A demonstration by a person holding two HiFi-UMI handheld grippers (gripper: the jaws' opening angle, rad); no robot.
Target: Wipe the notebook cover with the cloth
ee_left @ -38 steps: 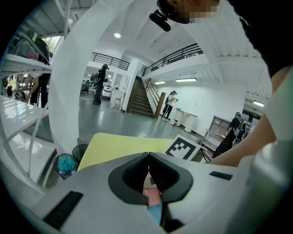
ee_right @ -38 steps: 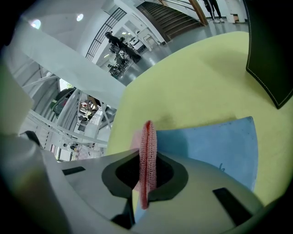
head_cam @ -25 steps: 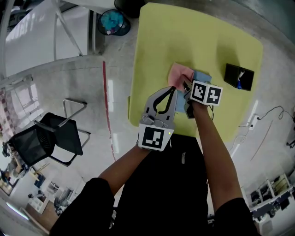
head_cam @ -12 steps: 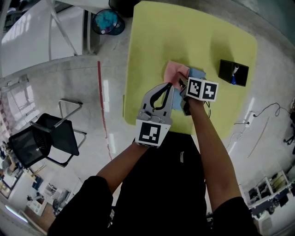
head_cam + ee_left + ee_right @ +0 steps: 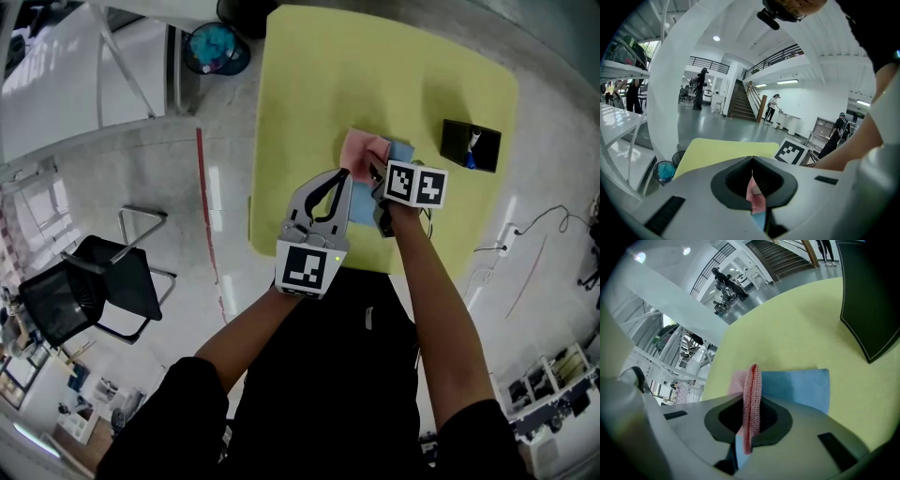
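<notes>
Two views differ on the table [image 5: 309,84]. The head view takes in the whole yellow top. The right gripper view shows only the stretch around the notebook [image 5: 799,387].

Black pouch [image 5: 471,145]: by the table's right edge, well apart from the notebook. The right gripper view alone shows its stitched border [image 5: 869,301].

Notebook [image 5: 404,152], blue: flat on the table, nearer the front edge than the back and right of middle. Much of it is hidden by the grippers from above, but the cover is plain in the right gripper view.

Cloth [image 5: 362,148], pink: over the notebook's left part. The right gripper view shows it pinched up into a standing ridge [image 5: 752,390].

Both bare forearms reach forward over the front edge, the left slanting in from the left, the right running nearly straight. The tips converge at the cloth.

Right gripper [image 5: 376,172]: jaws closed on the cloth's fold [image 5: 752,404].

Left gripper [image 5: 348,174]: jaw tips pressed together [image 5: 752,159], with pink and blue visible through the opening behind them. Cannot tell if anything is nipped.
</notes>
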